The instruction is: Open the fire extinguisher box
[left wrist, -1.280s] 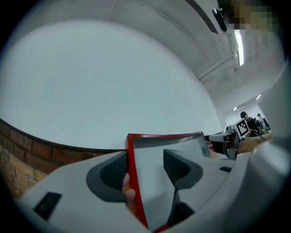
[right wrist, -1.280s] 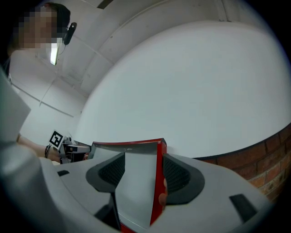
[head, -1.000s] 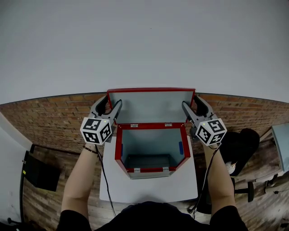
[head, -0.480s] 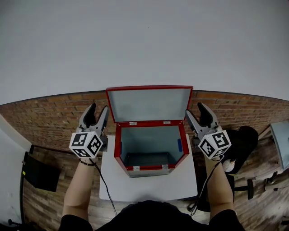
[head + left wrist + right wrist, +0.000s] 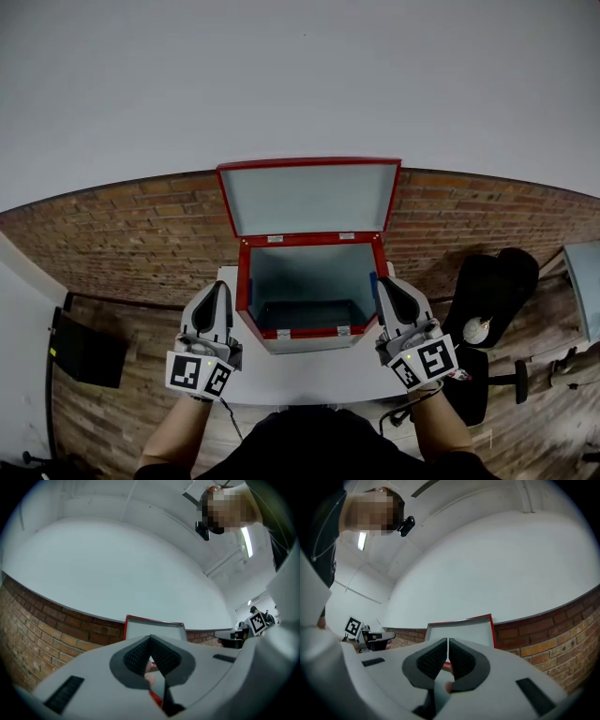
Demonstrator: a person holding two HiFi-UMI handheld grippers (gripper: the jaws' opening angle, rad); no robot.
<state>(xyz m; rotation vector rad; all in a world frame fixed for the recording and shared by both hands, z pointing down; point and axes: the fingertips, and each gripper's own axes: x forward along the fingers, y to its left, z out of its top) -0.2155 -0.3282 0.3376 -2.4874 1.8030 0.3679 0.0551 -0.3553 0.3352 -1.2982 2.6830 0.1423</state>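
Observation:
The red fire extinguisher box stands on the white table with its lid raised upright against the wall and its grey inside bare. My left gripper is at the box's front left corner, apart from it. My right gripper is at the front right corner. Both point away from me and hold nothing; their jaws have just been closing and now stand shut. In the left gripper view the lid shows beyond the shut left gripper. The right gripper view shows the lid past the shut right gripper.
A brick wall runs low behind the table, with a plain white wall above it. A black chair stands on the wooden floor at the right. A flat black object lies at the left.
Both grippers have drawn back from the lid's sides toward me and down to the box's front corners. Their jaws went from open to shut. The lid stays up.

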